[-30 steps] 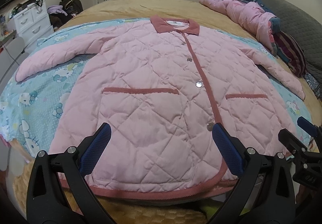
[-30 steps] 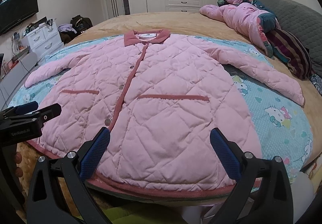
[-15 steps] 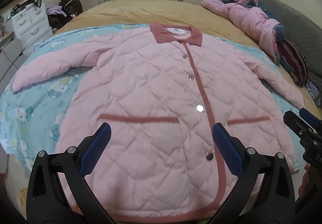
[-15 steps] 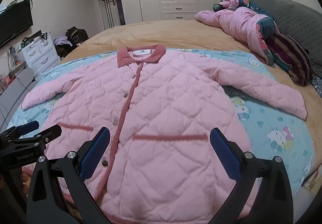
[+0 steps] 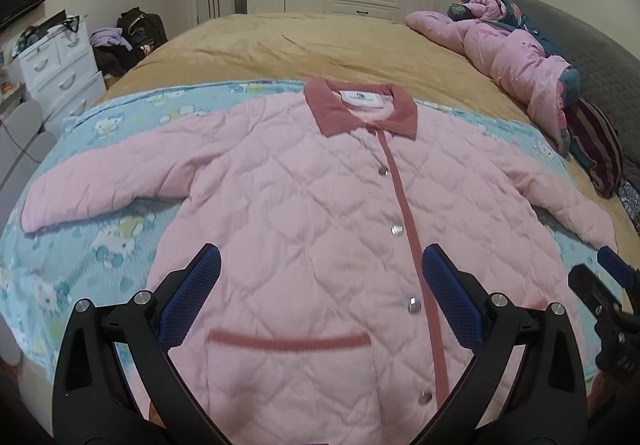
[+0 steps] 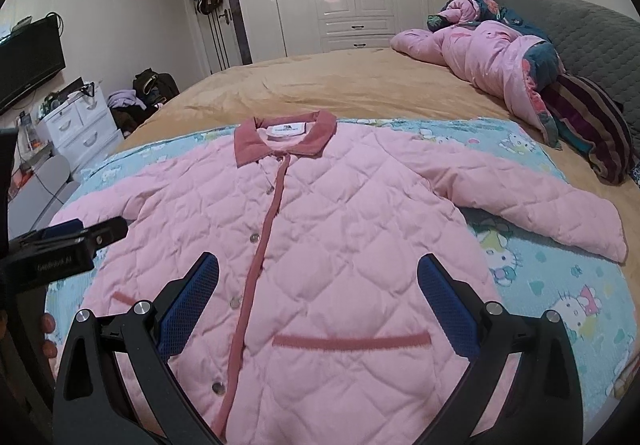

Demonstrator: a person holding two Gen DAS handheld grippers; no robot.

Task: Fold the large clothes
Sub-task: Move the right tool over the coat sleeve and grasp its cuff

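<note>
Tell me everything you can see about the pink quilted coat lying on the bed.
The pink quilted coat lies flat, front up and spread open-armed, on a light blue cartoon-print sheet over the tan bed cover. It looks soft and padded, stitched in diamonds. The collar, front placket and two pocket edges are darker rose, and a white label shows inside the neck. Silver snaps run down the front, which is closed. Both sleeves stretch outward. Neither open gripper is seen touching it.
</note>
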